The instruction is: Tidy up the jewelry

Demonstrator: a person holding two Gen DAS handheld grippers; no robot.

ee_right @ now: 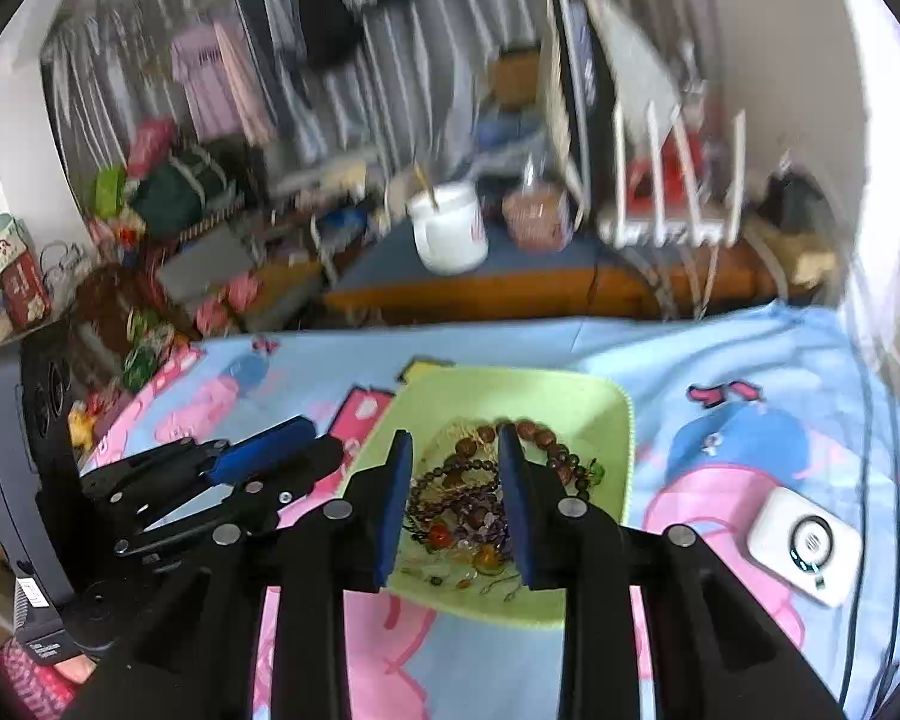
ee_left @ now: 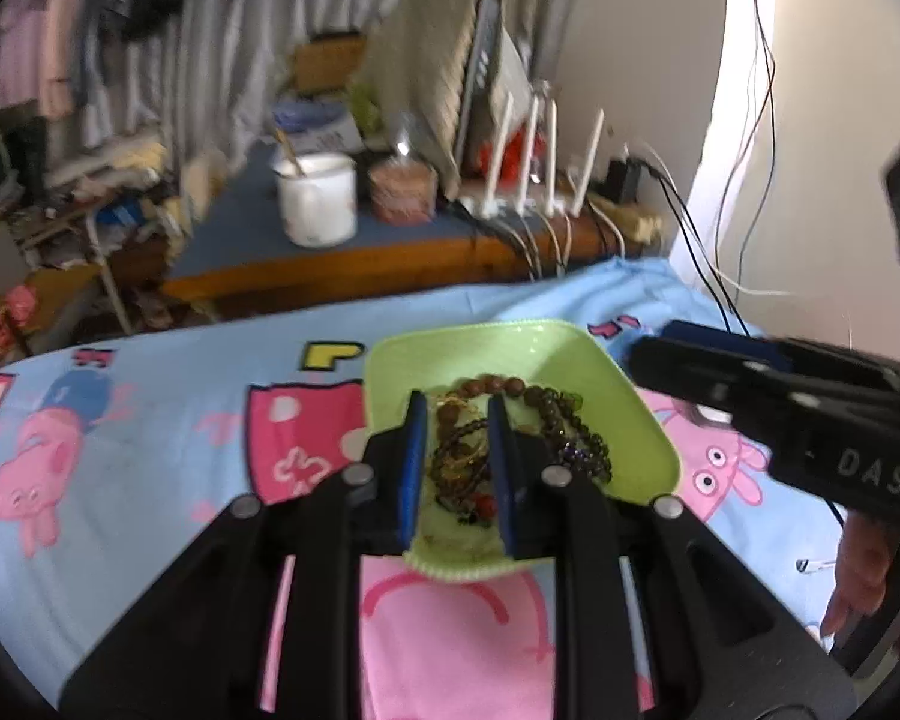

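A green tray (ee_left: 606, 384) lies on a cartoon-print blue and pink cloth and holds a tangled pile of beaded bracelets (ee_left: 546, 414) in brown, dark and purple beads. The tray (ee_right: 576, 396) and the bracelets (ee_right: 468, 498) also show in the right wrist view. My left gripper (ee_left: 456, 414) is open above the pile with nothing between its blue pads. My right gripper (ee_right: 453, 450) is open above the same pile and empty. Each gripper shows in the other's view, the right one (ee_left: 678, 354) at the tray's right, the left one (ee_right: 258, 456) at its left.
A white power bank (ee_right: 804, 546) lies on the cloth right of the tray. Behind the cloth a wooden desk holds a white mug (ee_left: 318, 198), a pink jar (ee_left: 402, 189), a white router (ee_left: 540, 204) and cables (ee_left: 708, 246). Clothes hang at the back.
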